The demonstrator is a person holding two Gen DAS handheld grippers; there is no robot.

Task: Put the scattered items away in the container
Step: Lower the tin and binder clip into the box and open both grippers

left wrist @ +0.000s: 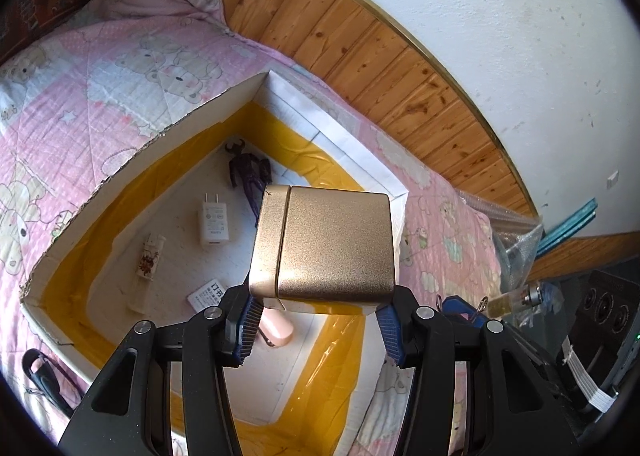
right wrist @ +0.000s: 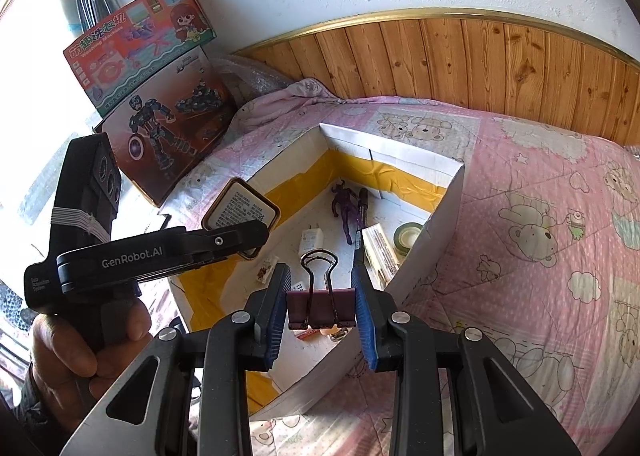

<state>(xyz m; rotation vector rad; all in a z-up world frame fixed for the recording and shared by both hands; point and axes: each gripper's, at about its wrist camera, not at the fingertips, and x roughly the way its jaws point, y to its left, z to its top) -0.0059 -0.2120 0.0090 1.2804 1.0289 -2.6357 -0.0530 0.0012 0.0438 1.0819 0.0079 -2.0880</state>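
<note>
The tin (left wrist: 326, 246) — gold, with a seam near one end — is clamped between the blue pads of the left gripper (left wrist: 316, 330) and is held over the box (left wrist: 140, 153). In the right wrist view the same tin (right wrist: 240, 207) is seen with a printed label on its face, above the box's near-left wall, and the left gripper (right wrist: 248, 236) is seen gripped by a hand (right wrist: 80, 348).

A purple clip (right wrist: 321, 308), its wire handles pointing away from the camera, is pinched by its sides in the right gripper (right wrist: 322, 310), above the near edge of the box (right wrist: 452, 207).

Inside the box, which is lined with yellow tape, a white plug (left wrist: 215, 221), a dark purple figure (left wrist: 248, 171), a small patterned lighter (left wrist: 149, 258), a printed packet (left wrist: 208, 296) and a pink object (left wrist: 276, 330) are seen on the white floor. A roll of green tape (right wrist: 408, 236) is seen by the right wall.

The box is set on a pink quilt (left wrist: 80, 95) printed with bears, beside a wood-panelled wall (left wrist: 360, 39). Two toy cartons (right wrist: 160, 95) are stood at the quilt's far-left edge.
</note>
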